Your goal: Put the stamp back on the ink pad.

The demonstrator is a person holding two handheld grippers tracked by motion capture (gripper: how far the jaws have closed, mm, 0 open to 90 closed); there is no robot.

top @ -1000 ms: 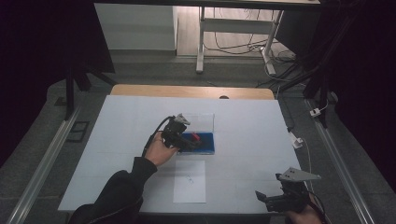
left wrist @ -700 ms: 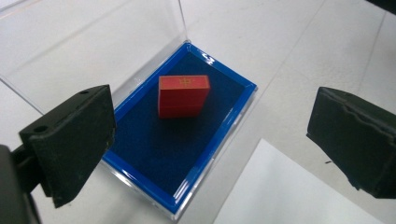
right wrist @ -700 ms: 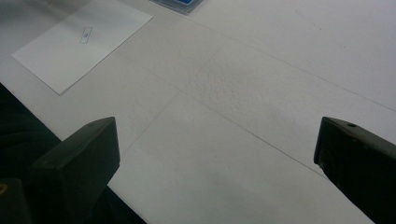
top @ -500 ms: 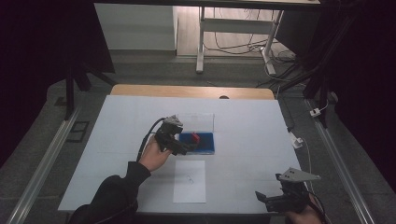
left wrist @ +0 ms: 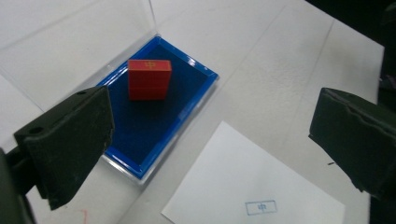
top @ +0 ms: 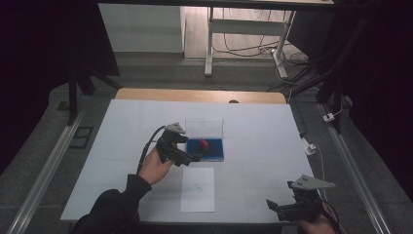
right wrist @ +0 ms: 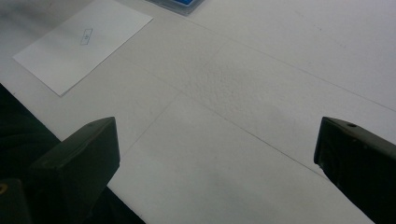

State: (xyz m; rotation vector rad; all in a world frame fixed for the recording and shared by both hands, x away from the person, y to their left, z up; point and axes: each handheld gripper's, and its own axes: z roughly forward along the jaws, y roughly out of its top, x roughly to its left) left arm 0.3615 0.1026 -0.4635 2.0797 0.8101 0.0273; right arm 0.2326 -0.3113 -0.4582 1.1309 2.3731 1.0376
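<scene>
We had the left gripper (top: 194, 158) just left of centre in the high view, its jaws just opened wide with nothing between them. The red stamp block (left wrist: 149, 79) stood upright in the blue ink-pad tray (left wrist: 187, 112), beside the stamped paper (left wrist: 254, 186). Lower right, the right gripper (top: 272, 207) gaped wide, empty, over the white table (right wrist: 261, 84).

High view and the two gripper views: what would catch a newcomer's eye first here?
The red stamp block standing upright on the blue ink pad in its clear case, mid-table, is the one bright spot of colour. The left gripper hangs beside it with open, empty jaws. In front of the pad lies a white sheet of paper with a small blue stamped mark, while the right gripper sits open at the table's near right corner.
</scene>
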